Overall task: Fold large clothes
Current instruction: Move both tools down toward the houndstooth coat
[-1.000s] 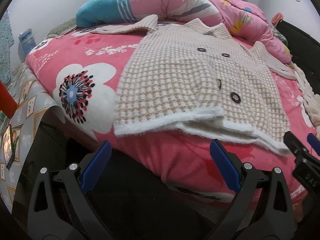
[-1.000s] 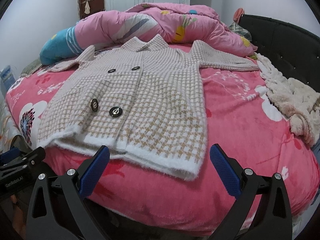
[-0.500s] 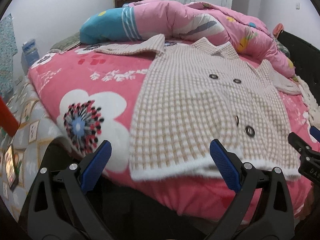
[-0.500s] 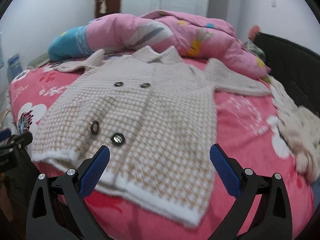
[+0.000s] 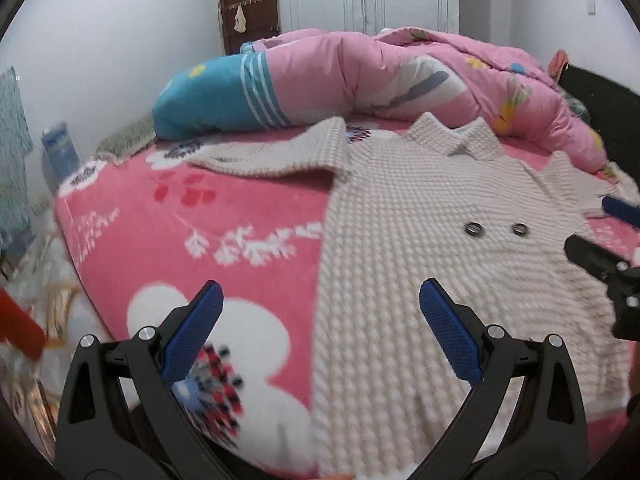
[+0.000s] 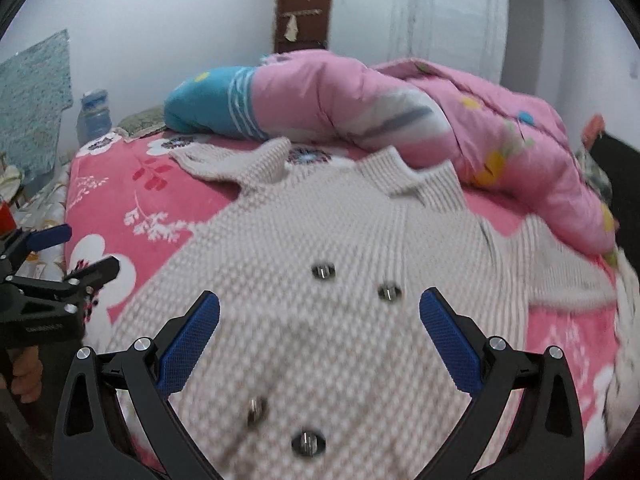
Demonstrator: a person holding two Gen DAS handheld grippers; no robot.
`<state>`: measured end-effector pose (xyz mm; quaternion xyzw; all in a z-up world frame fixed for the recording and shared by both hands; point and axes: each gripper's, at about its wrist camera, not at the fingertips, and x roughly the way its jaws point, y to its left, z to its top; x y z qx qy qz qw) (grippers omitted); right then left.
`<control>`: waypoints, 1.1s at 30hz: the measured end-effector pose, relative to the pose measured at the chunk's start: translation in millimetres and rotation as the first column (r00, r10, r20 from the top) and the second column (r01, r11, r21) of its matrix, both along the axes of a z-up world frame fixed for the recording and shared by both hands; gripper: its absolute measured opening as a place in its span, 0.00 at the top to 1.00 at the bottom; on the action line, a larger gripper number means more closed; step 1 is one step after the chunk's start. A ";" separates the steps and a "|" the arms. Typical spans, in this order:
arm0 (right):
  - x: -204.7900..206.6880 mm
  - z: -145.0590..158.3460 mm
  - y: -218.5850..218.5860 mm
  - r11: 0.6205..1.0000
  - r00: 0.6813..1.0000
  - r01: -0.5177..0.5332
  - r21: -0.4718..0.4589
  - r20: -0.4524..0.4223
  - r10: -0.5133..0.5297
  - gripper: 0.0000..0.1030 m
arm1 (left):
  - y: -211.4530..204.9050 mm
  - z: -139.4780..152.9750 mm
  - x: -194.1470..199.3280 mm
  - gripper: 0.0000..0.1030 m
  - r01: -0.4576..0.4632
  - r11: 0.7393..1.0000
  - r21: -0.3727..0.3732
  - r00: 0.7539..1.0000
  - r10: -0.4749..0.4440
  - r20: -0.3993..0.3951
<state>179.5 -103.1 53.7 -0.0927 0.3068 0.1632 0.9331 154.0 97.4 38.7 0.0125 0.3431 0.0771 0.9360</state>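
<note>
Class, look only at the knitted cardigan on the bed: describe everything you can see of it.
The cardigan is a thick, beige-and-white checked knit that looks soft. It lies flat, front up and buttoned, on the pink floral blanket. It has a pointed collar, round dark buttons in pairs, and sleeves spread sideways; the left sleeve reaches toward the rolled pink duvet. Both tools hang open above it, the left tool near its side edge, the right tool over its front. Neither grips it.
</note>
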 end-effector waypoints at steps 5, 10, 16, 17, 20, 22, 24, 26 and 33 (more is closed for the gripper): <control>37.2 -11.7 33.6 0.999 0.999 -0.047 -0.023 -0.010 0.047 0.05 | 26.1 -27.2 59.0 0.08 -0.010 1.000 0.016 0.995 0.012 -0.098; 88.5 -59.5 57.1 0.997 0.979 -0.062 -0.033 -0.197 0.055 0.05 | 66.0 -77.5 109.8 0.08 -0.069 0.996 -0.053 0.968 0.054 -0.245; 116.7 -114.5 62.1 0.996 0.942 -0.042 -0.081 -0.336 0.012 0.05 | 85.5 -102.9 113.1 0.07 -0.075 0.982 -0.174 0.970 0.032 -0.241; 115.3 -116.5 64.4 0.994 0.945 -0.046 -0.095 -0.325 0.013 0.05 | 85.3 -104.2 112.4 0.07 -0.066 0.983 -0.171 0.970 0.023 -0.244; 108.3 -120.2 75.0 0.985 0.952 -0.048 -0.168 -0.305 -0.005 0.05 | 82.3 -105.7 109.4 0.07 -0.058 0.987 -0.152 0.965 0.016 -0.261; 105.9 -121.0 77.3 0.983 0.950 -0.035 -0.179 -0.311 -0.023 0.05 | 80.2 -103.4 115.0 0.07 -0.064 0.988 -0.140 0.962 0.024 -0.273; 104.2 -121.5 77.4 0.984 0.949 -0.028 -0.175 -0.314 -0.029 0.05 | 77.4 -104.1 111.4 0.07 -0.065 0.990 -0.126 0.961 0.028 -0.273; 102.3 -122.3 78.6 0.983 0.952 -0.030 -0.178 -0.306 -0.026 0.05 | 76.1 -103.9 119.9 0.07 -0.061 0.991 -0.120 0.962 0.026 -0.273; 111.2 -120.2 76.7 0.984 0.953 -0.057 -0.169 -0.303 0.004 0.05 | 82.5 -76.1 120.1 0.07 -0.029 0.999 -0.026 0.981 0.024 -0.191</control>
